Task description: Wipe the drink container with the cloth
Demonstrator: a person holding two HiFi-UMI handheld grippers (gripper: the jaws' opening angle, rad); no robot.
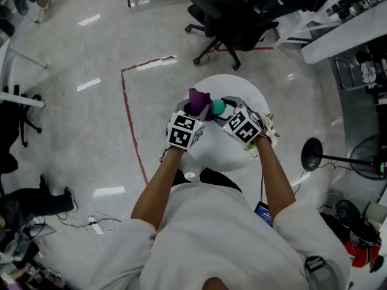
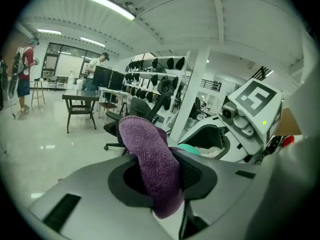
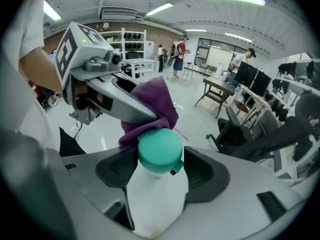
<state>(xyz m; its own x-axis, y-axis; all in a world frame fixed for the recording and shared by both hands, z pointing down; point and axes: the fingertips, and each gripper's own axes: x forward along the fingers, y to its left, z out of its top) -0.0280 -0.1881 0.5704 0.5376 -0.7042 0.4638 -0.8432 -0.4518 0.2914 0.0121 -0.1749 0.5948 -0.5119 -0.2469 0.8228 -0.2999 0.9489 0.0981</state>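
My right gripper is shut on a white drink container with a teal cap, held above the round white table. A purple cloth is folded between the pads of my left gripper, which is shut on it. The cloth lies against the far side of the teal cap, with the left gripper's arm just above it. From the head view both grippers meet over the table: the left gripper with the cloth, the right gripper with the cap.
A black office chair stands beyond the table. A red tape line runs along the floor at the left. White flowers sit at the table's right edge, and a black round stand base is on the floor to the right.
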